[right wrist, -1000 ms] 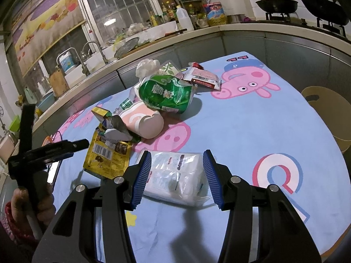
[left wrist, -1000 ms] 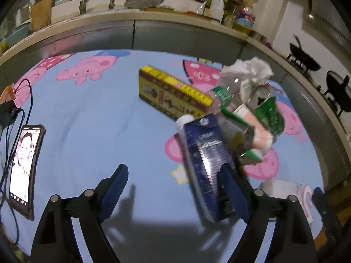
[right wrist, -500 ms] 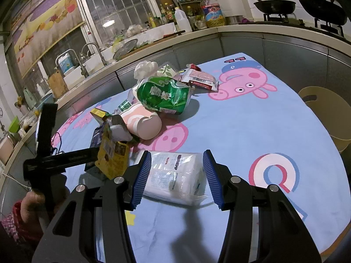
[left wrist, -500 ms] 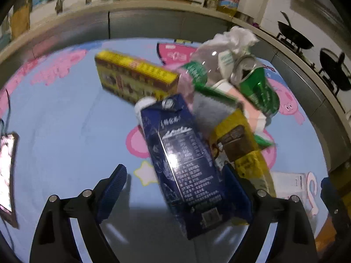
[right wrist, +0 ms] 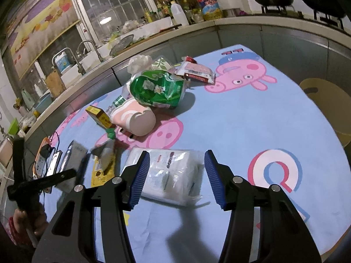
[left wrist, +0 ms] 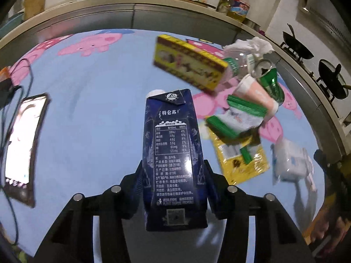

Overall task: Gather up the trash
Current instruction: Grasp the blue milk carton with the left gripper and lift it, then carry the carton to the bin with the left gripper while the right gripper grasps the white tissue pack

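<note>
A dark blue milk carton [left wrist: 171, 135] stands lengthwise between the fingers of my left gripper [left wrist: 173, 164]; the jaws are closing and both pads press its sides. My right gripper [right wrist: 176, 171] hovers over a white tissue pack [right wrist: 173, 175] lying on the blue cartoon tablecloth [right wrist: 219, 120]. Its jaws are opening slightly, the pack sits between them, and the pads stand clear of it. A trash heap lies beyond: a yellow box [left wrist: 188, 63], a green can [left wrist: 271, 81], a pink cup [left wrist: 256, 94], a yellow wrapper [left wrist: 241, 155] and a green bag [right wrist: 156, 87].
A lit phone [left wrist: 22, 138] with cables lies at the table's left edge. A red-and-white packet [right wrist: 197, 72] lies at the back. A tan stool [right wrist: 326, 105] stands off the right edge. Kitchen counters with a sink and stove pans ring the table.
The left gripper swung onto the blue carton and its jaws closed from wide apart onto its sides. The yellow wrapper now lies flat on the cloth. The right gripper has stayed over the tissue pack.
</note>
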The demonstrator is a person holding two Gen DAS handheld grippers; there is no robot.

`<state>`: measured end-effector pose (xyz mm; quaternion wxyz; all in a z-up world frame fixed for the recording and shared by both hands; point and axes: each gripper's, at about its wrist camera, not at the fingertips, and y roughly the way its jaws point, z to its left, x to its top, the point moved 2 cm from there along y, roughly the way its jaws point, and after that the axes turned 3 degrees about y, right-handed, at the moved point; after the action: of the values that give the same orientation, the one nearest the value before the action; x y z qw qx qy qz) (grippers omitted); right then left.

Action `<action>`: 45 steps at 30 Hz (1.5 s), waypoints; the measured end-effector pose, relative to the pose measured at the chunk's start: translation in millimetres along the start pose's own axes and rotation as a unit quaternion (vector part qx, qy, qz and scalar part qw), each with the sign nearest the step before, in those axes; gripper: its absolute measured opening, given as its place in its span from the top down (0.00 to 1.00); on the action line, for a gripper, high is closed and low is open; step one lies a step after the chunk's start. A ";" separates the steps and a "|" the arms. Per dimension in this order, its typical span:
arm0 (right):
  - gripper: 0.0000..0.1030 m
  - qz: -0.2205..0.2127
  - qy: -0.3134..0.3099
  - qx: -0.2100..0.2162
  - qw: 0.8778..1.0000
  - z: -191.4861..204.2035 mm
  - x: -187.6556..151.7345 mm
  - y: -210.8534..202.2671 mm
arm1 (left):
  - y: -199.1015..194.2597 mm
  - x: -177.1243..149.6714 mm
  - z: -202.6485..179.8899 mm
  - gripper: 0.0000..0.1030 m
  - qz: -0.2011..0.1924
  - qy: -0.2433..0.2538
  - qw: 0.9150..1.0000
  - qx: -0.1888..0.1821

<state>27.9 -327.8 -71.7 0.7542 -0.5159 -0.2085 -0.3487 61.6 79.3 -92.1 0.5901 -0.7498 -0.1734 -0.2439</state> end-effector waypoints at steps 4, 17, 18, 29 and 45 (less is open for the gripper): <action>0.47 0.012 0.001 0.003 1.000 0.7 -1.6 4.7 | -3.2 1.0 8.3 0.38 -0.003 -0.003 1.000 0.013; 0.17 0.085 -0.138 0.021 0.987 27.3 -16.6 28.8 | -1.5 8.9 -0.6 0.26 -0.012 0.012 1.000 0.022; 0.17 0.087 -0.140 0.022 0.986 27.8 -17.3 29.8 | -1.1 8.3 -0.5 0.27 -0.011 0.011 1.000 0.023; 0.07 0.088 -0.194 0.011 0.977 30.3 -17.8 40.4 | 1.5 4.2 6.0 0.52 -0.004 0.006 1.000 0.020; 0.20 0.115 -0.379 0.043 0.917 41.6 -19.6 59.7 | -17.5 6.9 -10.3 0.52 -0.029 0.041 0.998 0.031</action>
<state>61.0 -269.9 -106.8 0.6753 -0.5967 -0.4326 -0.0288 56.0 73.4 -72.3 0.6120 -0.7154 -0.1782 -0.2860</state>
